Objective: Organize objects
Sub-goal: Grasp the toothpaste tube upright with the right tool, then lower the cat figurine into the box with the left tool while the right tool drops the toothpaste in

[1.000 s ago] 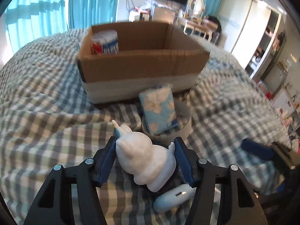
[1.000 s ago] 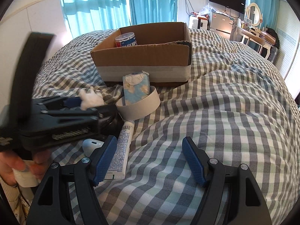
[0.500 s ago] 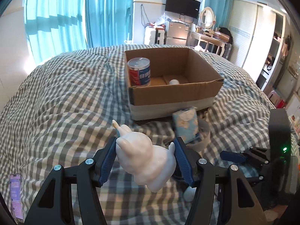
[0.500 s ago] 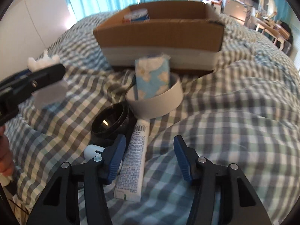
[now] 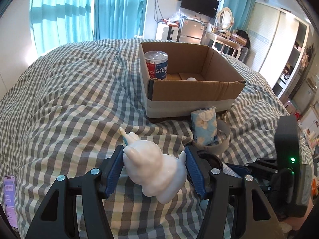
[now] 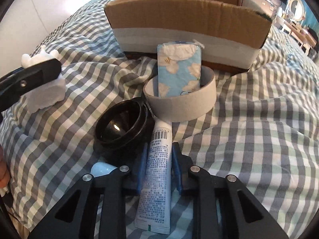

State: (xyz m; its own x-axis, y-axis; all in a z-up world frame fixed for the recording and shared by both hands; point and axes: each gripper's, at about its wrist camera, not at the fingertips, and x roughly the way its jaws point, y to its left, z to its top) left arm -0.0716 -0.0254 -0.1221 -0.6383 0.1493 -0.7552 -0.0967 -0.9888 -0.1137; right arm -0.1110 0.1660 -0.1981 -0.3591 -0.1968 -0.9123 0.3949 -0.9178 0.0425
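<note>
My left gripper (image 5: 154, 167) is shut on a white animal figurine (image 5: 153, 169) and holds it above the checked bedspread, in front of and left of the cardboard box (image 5: 191, 97). The box holds a red and blue can (image 5: 156, 64) and a small white thing (image 5: 191, 79). My right gripper (image 6: 158, 163) has closed on a white tube (image 6: 158, 171) that lies on the bed. A black bowl (image 6: 119, 127), a grey ring (image 6: 179, 107) with a blue floral tissue pack (image 6: 178, 69) in it, and a pale blue item (image 6: 102, 168) lie close by. The figurine also shows at left in the right wrist view (image 6: 44, 91).
The box stands at the far side of the bed in the right wrist view (image 6: 187, 25). A phone (image 5: 9, 197) lies at the bed's left edge. Furniture, a TV (image 5: 198, 3) and curtains are behind the bed.
My left gripper rose and drew back with the figurine, so the box interior shows. My right gripper moved forward and low over the tube and closed from wide open onto it.
</note>
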